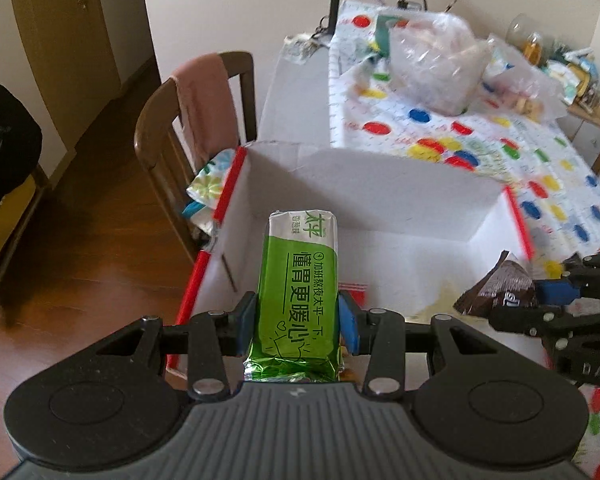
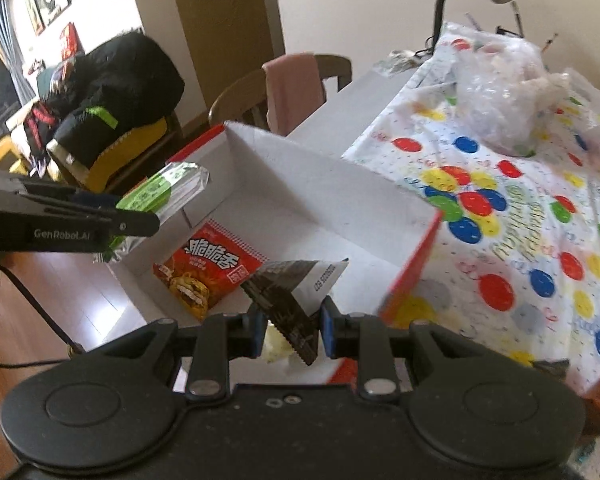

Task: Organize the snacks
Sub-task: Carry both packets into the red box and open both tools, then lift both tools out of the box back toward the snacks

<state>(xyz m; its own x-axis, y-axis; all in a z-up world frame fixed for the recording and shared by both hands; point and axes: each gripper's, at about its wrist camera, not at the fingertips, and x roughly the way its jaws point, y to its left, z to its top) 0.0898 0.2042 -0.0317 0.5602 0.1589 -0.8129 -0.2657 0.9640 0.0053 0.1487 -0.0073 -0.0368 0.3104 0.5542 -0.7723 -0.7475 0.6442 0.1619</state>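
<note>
Looking along the left wrist view, the left gripper (image 1: 298, 322) is pinching a green foil snack pack (image 1: 300, 288) between its blue pads, one pad on each long side. The pack's long axis is running straight away from the camera, its far end reaching out over the open white box (image 1: 380, 184) with red edges. The box floor is lying directly below and ahead of the pack, so a short drop forward would seem enough to place it. At the right edge of this view the right gripper (image 1: 556, 292) is holding a dark brown wrapper (image 1: 500, 288) above the box's right side. The box itself is sitting at the near left corner of the table (image 1: 440, 128), whose cloth is carrying coloured dots.

Turning to the right wrist view, the right gripper (image 2: 288, 328) is clamping that dark brown wrapper (image 2: 292, 292), which is standing tilted between the pads with a white barcode flap at its far tip. Just beyond it, a red snack bag (image 2: 208, 276) is already lying flat on the box floor (image 2: 300, 236). The left gripper (image 2: 136, 216) is coming in from the left edge, carrying the green pack (image 2: 168, 188) above the box's left wall. Both hands are hanging about equally near the box; each snack is lying over its own side of it.
</note>
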